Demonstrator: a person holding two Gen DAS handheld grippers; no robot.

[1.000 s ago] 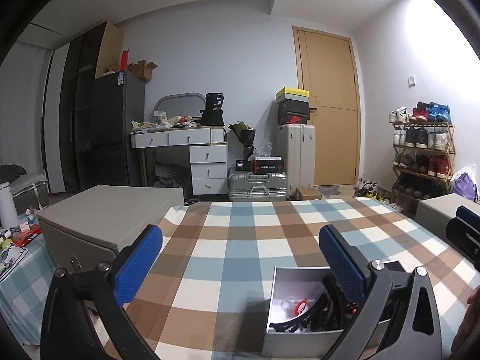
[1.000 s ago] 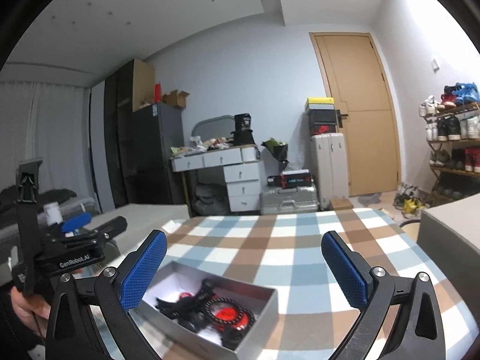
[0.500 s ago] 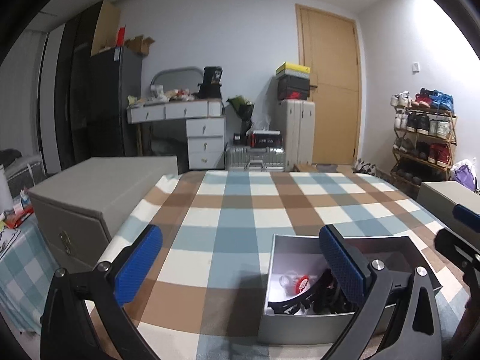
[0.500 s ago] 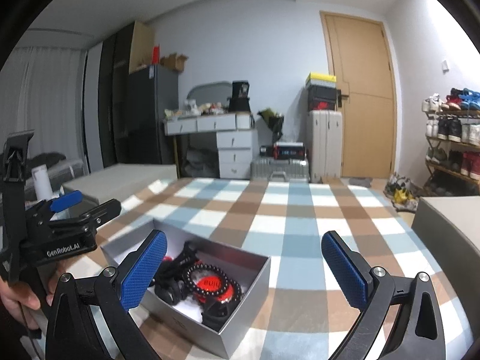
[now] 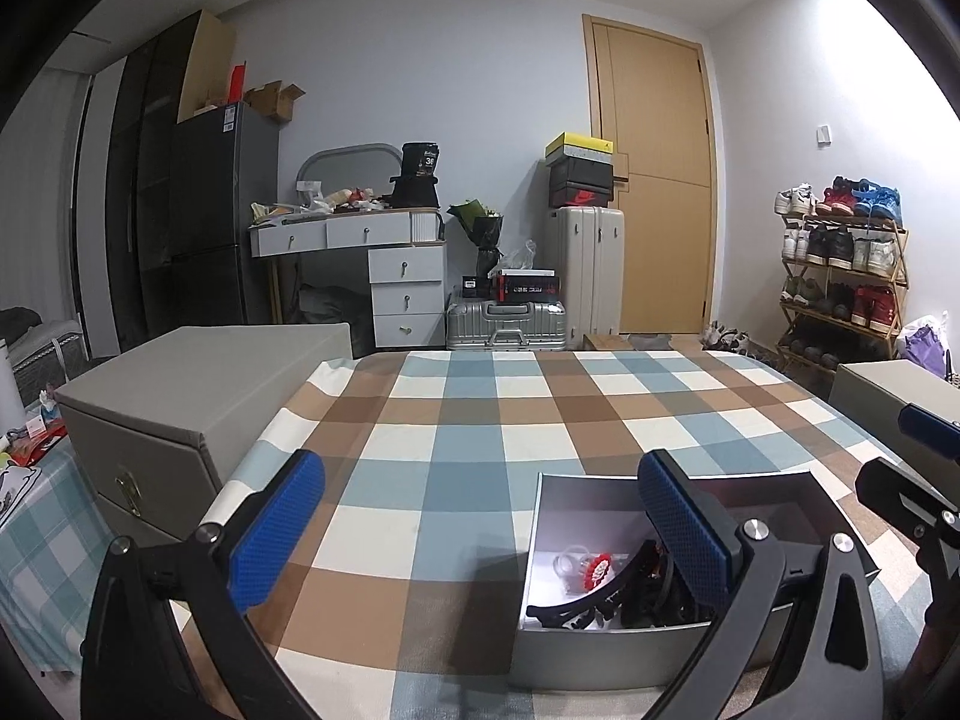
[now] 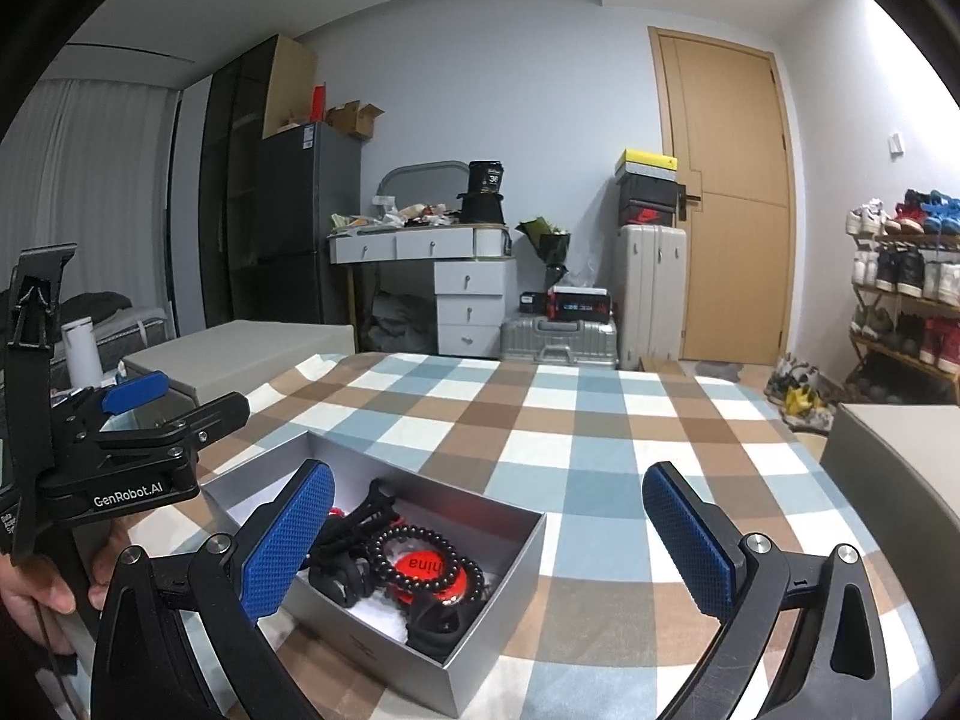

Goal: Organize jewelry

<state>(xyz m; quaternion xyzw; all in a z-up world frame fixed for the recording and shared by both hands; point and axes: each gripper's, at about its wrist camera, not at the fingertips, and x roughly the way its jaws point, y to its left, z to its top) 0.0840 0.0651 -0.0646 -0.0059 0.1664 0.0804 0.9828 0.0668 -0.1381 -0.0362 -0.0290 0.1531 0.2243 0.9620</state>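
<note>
The desk point(image 6: 600, 420) under its checked cloth carries an open grey box point(image 6: 498, 618) at 7 o'clock in the right wrist view, at 5 o'clock in the left. Inside lie tangled black pieces, a black bead bracelet point(image 6: 429, 540) around a red disc point(image 6: 423, 567), and a small red charm point(image 5: 595, 571). All look light; the beads loose and slippery, best pinched across the strand. The box walls crowd any reach. The left gripper point(image 5: 480, 516) and right gripper point(image 6: 489, 531) both hang with jaws spread, empty
</note>
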